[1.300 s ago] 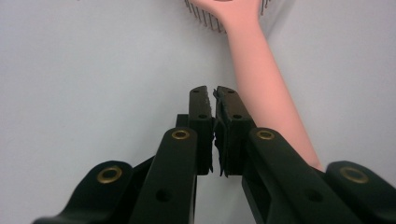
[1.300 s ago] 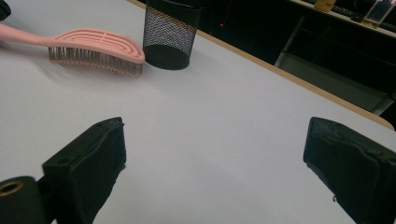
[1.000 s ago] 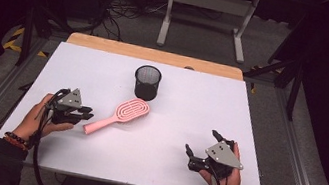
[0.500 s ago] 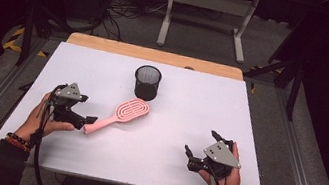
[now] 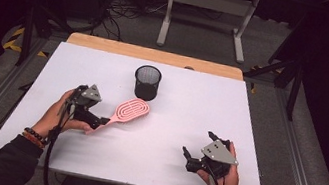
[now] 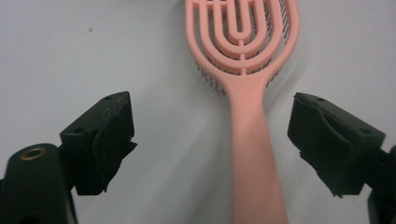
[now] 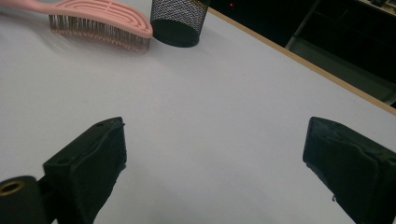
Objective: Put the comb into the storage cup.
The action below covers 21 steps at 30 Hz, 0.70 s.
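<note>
Pink hairbrush [image 6: 243, 70] lying flat on the white table [image 5: 191, 102], its handle between the left gripper's [image 6: 210, 140] spread, just-opened jaws, untouched; right gripper [image 7: 215, 163] open over bare table, well apart.

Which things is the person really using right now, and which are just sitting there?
Being used:
- pink hairbrush, its handle between the open jaws
- left gripper

Just there:
- black mesh cup, standing behind the brush
- right gripper, open over bare table

White table [image 5: 49, 103] with wooden far edge; pink hairbrush [image 5: 128, 111], black mesh cup [image 5: 147, 82] on it.
</note>
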Each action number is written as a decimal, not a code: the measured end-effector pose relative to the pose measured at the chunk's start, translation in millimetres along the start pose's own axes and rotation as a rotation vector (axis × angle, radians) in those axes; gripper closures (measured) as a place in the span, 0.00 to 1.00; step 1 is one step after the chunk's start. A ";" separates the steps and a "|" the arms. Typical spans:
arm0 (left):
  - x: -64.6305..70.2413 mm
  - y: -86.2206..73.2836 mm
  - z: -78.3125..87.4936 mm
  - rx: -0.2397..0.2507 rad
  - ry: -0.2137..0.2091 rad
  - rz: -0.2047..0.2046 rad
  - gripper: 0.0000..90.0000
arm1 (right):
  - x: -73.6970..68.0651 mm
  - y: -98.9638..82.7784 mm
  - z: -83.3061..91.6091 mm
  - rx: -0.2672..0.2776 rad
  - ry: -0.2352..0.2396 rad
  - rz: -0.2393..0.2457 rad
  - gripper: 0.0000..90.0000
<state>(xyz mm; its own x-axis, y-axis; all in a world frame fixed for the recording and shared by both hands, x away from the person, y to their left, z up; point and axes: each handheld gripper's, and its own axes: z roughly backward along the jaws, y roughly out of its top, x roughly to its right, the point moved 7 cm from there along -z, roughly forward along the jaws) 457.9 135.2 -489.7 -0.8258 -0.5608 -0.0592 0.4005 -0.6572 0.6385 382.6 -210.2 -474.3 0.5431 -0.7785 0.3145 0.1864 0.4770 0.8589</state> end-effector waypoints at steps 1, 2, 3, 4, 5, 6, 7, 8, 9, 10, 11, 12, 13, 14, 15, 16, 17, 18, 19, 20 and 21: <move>1.3 1.8 -4.2 -0.020 -0.011 -0.009 0.20 | -0.1 -0.5 -0.4 -0.002 0.000 0.002 0.08; 2.7 2.7 -7.5 -0.037 -0.022 -0.009 0.21 | -0.6 -1.1 -0.8 -0.006 0.004 0.000 0.08; 2.9 3.5 -10.9 -0.058 -0.027 -0.016 0.21 | -0.8 -1.8 -1.3 -0.009 0.005 0.001 0.08; 3.5 4.8 -21.1 -0.117 -0.031 -0.023 0.21 | -1.6 -3.4 -2.7 -0.017 0.010 0.003 0.08; 3.1 5.6 -25.0 -0.139 -0.032 -0.018 0.20 | -2.2 -4.0 -3.4 -0.019 0.013 0.002 0.08; 3.1 5.6 -25.0 -0.139 -0.032 -0.018 0.19 | -2.4 -4.4 -3.8 -0.021 0.015 0.005 0.08; 2.1 6.5 -28.7 -0.156 -0.030 -0.010 0.19 | -2.4 -4.4 -3.8 -0.021 0.015 0.005 0.08; 1.5 7.1 -31.4 -0.173 -0.023 0.000 0.18 | -2.6 -4.7 -4.0 -0.023 0.017 0.006 0.08; 0.4 8.5 -34.7 -0.178 -0.020 -0.001 0.18 | -2.7 -4.9 -4.1 -0.024 0.017 0.006 0.08; 0.1 8.9 -37.3 -0.194 -0.024 -0.001 0.18 | -2.5 -5.0 -4.2 -0.025 0.016 0.007 0.08; -1.0 9.4 -39.2 -0.203 -0.017 -0.002 0.21 | -1.9 -5.2 -4.3 -0.026 0.010 0.008 0.08; -1.2 9.5 -40.6 -0.216 -0.019 0.000 0.25 | -1.1 -5.9 -4.6 -0.031 0.006 0.003 0.08; -1.2 9.4 -41.9 -0.227 -0.025 -0.005 0.25 | -1.1 -5.9 -4.6 -0.031 0.006 0.003 0.08; -0.5 9.5 -42.4 -0.227 -0.032 -0.008 0.27 | -1.1 -6.1 -4.8 -0.032 0.007 0.002 0.08; 0.1 9.8 -41.6 -0.229 -0.047 -0.015 0.30 | -1.0 -6.4 -4.9 -0.034 0.006 0.006 0.08; 0.7 9.4 -40.7 -0.234 -0.051 -0.010 0.34 | -1.5 -6.4 -5.1 -0.035 0.008 0.008 0.08; 1.2 9.4 -40.3 -0.235 -0.064 -0.016 0.37 | -2.1 -6.4 -5.6 -0.036 0.010 0.007 0.08; 1.6 9.4 -40.2 -0.233 -0.079 -0.016 0.40 | -2.4 -6.7 -6.1 -0.039 0.010 0.008 0.08; 1.6 9.4 -40.2 -0.233 -0.079 -0.016 0.44 | -2.8 -7.2 -6.7 -0.043 0.010 0.010 0.08; 2.7 9.5 -39.1 -0.240 -0.090 -0.018 0.46 | -3.2 -7.6 -7.2 -0.046 0.011 0.013 0.08; 2.8 10.3 -39.1 -0.239 -0.096 -0.028 0.49 | -3.7 -8.0 -7.4 -0.049 0.013 0.015 0.08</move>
<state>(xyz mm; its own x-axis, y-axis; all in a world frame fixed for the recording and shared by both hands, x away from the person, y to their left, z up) 475.2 107.2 -513.3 -0.8671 -0.4981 0.0059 0.4501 -0.7784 0.4376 385.2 -208.1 -485.4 0.5569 -0.7658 0.3215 0.2175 0.5081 0.8334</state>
